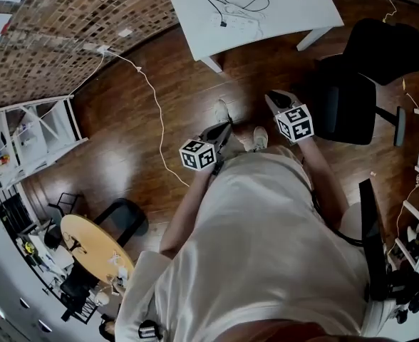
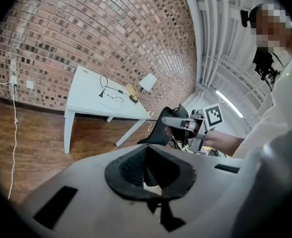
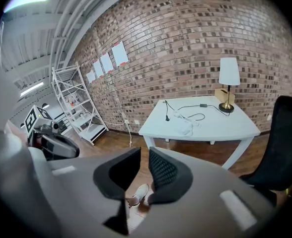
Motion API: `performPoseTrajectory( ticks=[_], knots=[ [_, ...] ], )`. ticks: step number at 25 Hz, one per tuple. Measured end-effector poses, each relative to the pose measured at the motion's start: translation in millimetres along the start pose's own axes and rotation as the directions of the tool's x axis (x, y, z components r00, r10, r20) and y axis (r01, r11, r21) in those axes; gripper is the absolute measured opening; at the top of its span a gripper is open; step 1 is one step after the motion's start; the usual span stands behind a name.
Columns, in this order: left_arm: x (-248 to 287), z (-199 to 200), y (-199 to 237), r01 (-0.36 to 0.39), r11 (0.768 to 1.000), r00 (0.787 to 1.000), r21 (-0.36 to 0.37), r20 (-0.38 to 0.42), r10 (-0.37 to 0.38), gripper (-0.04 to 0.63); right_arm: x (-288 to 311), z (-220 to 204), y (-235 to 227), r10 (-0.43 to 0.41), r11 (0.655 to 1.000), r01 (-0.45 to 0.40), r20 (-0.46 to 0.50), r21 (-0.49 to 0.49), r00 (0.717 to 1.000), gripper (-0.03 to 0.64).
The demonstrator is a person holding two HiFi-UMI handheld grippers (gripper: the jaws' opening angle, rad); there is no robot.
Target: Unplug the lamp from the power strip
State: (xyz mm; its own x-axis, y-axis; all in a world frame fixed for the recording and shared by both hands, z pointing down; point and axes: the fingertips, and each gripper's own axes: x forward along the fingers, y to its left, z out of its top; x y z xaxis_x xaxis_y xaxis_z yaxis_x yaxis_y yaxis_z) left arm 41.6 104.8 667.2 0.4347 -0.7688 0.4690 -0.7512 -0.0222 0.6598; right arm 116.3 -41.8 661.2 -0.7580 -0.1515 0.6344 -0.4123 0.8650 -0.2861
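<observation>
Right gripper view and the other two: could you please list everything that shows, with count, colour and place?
table: one, white, against the brick wall
lamp: one, white shade on a brass base, back right of the table
power strip: one, white, middle of the table
cables: black, looped across the table; count unclear
office chair: one, black, right of the table
shelf unit: one, white, along the wall to the left
round table: one, yellow, behind the person
shoes: two, white, on the wooden floor
left gripper: grey, jaws slightly apart, empty
right gripper: grey, jaws slightly apart, empty
</observation>
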Motion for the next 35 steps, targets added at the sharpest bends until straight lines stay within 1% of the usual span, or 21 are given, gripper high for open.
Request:
performPoseTrajectory(
  ticks=[4,9,11,15,19,22,26,29,32,35],
  knots=[
    [0.4,27.6,26.4,0.040,0.999,0.999,-0.007,-0.029,-0.040,0.003,24.4,22.8,3.5,-0.026,1.000,0.026,-0.003,0.013,1.000,0.043],
    [10.8,69.0,57.7,0.086,0.996,0.993,0.023,-0.081,-0.084,0.003,49.9,55.0,3.3,-0.072,0.997,0.072,0.010,0.018,0.997,0.043],
    [14.5,82.1,68.3,0.108,0.994,0.989,0.025,-0.099,-0.105,0.003,58.5,65.8,2.4,-0.094,0.995,0.093,0.016,0.019,0.995,0.043],
    [18.0,102.6,87.3,0.143,0.989,0.981,0.040,-0.136,-0.137,0.003,69.8,83.9,0.1,-0.139,0.990,0.138,0.026,0.036,0.990,0.044],
    [18.1,117.3,109.0,0.162,0.985,0.974,0.053,-0.167,-0.151,0.003,80.9,91.0,-1.7,-0.178,0.983,0.177,0.023,0.058,0.984,0.044],
    [14.3,131.5,125.4,0.169,0.984,0.973,0.063,-0.168,-0.157,0.003,89.2,95.6,-2.1,-0.207,0.976,0.205,0.032,0.076,0.978,0.044],
    [6.0,153.8,145.6,0.173,0.981,0.977,0.092,-0.141,-0.160,0.003,101.9,105.9,2.3,-0.239,0.967,0.232,0.063,0.103,0.969,0.044],
    [4.8,158.5,154.0,0.174,0.980,0.977,0.100,-0.144,-0.159,0.003,109.9,106.5,6.0,-0.244,0.965,0.235,0.068,0.120,0.967,0.044],
    [2.0,164.8,156.3,0.177,0.979,0.976,0.105,-0.147,-0.161,0.003,113.0,105.5,5.8,-0.244,0.965,0.237,0.052,0.114,0.968,0.044],
    [-0.6,175.8,165.9,0.163,0.982,0.980,0.097,-0.129,-0.150,0.003,115.6,113.1,0.9,-0.250,0.964,0.244,0.046,0.101,0.967,0.044]
  ],
)
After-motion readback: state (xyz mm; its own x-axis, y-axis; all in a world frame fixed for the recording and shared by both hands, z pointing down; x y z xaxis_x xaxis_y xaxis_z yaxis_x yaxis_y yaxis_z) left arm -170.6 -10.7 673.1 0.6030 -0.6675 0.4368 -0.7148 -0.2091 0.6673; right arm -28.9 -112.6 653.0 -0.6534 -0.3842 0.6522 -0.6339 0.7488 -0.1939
